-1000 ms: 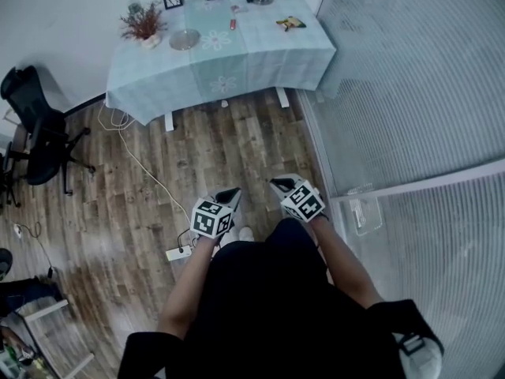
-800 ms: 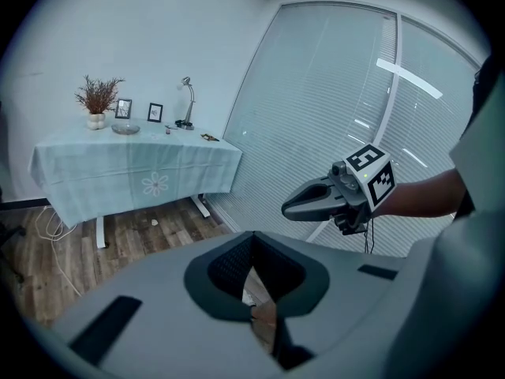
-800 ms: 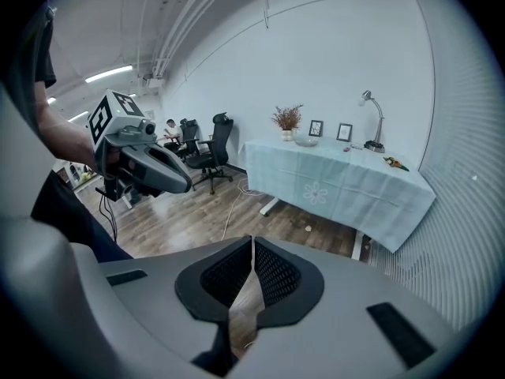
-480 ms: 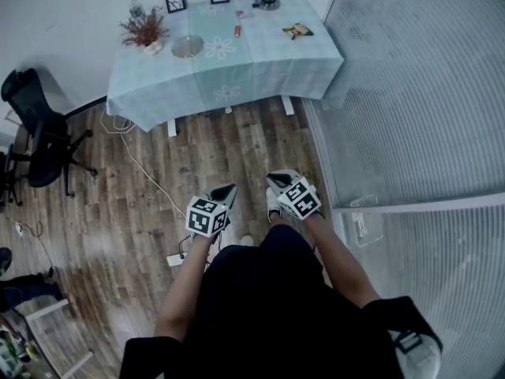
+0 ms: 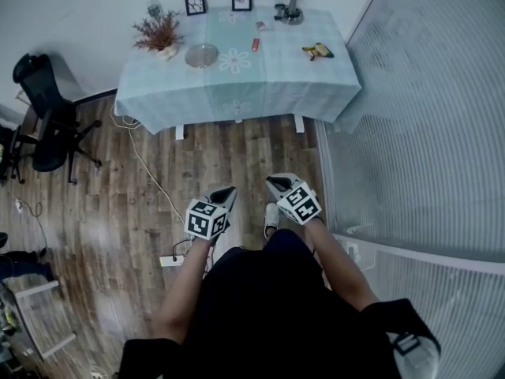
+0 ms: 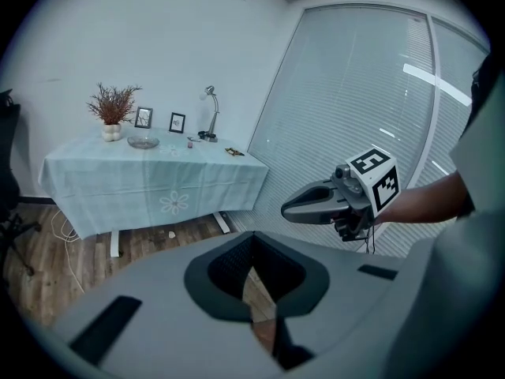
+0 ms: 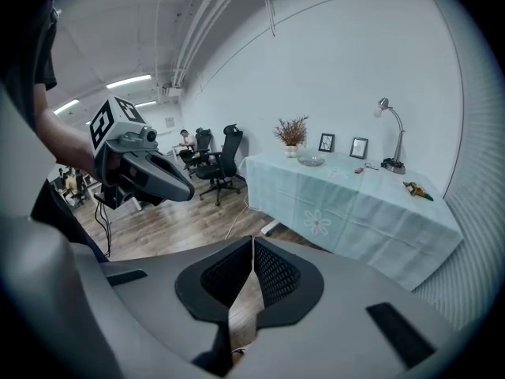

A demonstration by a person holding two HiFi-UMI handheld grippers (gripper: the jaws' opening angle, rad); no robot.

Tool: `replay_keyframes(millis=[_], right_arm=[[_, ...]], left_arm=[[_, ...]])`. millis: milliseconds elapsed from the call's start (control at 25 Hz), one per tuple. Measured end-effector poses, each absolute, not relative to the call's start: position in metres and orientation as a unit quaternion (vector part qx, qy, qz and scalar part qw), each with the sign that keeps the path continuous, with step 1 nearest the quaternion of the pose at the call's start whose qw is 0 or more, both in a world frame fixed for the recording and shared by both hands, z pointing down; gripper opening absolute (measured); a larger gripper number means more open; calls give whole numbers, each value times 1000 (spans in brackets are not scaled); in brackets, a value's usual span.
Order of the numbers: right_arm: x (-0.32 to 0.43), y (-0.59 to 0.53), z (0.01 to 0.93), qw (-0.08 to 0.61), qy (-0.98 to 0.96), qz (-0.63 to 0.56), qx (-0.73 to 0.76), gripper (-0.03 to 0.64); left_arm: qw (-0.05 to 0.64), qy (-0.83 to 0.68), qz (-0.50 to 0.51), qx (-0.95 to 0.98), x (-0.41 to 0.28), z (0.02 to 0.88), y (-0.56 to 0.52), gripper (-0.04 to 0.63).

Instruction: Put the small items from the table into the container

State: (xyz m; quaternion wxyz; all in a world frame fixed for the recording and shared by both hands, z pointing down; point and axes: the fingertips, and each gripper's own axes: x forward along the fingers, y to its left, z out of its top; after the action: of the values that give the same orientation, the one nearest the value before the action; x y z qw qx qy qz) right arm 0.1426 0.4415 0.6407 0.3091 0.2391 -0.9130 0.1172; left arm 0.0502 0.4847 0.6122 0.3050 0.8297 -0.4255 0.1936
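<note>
A table [image 5: 237, 85] with a pale blue cloth stands ahead by the wall. On it lie a glass bowl [image 5: 202, 54], a small red item [image 5: 256, 44] and a yellow item [image 5: 317, 51]. Both grippers hang over the wood floor, well short of the table. My left gripper [image 5: 229, 191] is shut and empty, and so is my right gripper [image 5: 273, 182]. The left gripper view shows the bowl [image 6: 143, 142], the yellow item [image 6: 233, 151] and the right gripper [image 6: 304, 208]. The right gripper view shows the bowl [image 7: 311, 161], the red item [image 7: 357, 169], the yellow item [image 7: 417, 188] and the left gripper [image 7: 183, 193].
A dried plant [image 5: 162, 34], two picture frames [image 5: 195, 2] and a desk lamp [image 5: 290, 10] stand at the table's back. A black office chair [image 5: 47, 125] is at the left. A cable and power strip [image 5: 170, 260] lie on the floor. A blinded glass wall [image 5: 426, 133] runs along the right.
The person has walked toward the table, which now sits lower and nearer in the head view. Both grippers came forward with the person, still shut.
</note>
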Motion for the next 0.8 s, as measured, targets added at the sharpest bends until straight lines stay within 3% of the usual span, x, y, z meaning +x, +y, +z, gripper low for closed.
replay_keyframes(millis=[800], right_arm=[[196, 330, 661, 320, -924, 125, 165, 31]], left_arm=[[322, -478, 200, 792, 101, 612, 381, 3]])
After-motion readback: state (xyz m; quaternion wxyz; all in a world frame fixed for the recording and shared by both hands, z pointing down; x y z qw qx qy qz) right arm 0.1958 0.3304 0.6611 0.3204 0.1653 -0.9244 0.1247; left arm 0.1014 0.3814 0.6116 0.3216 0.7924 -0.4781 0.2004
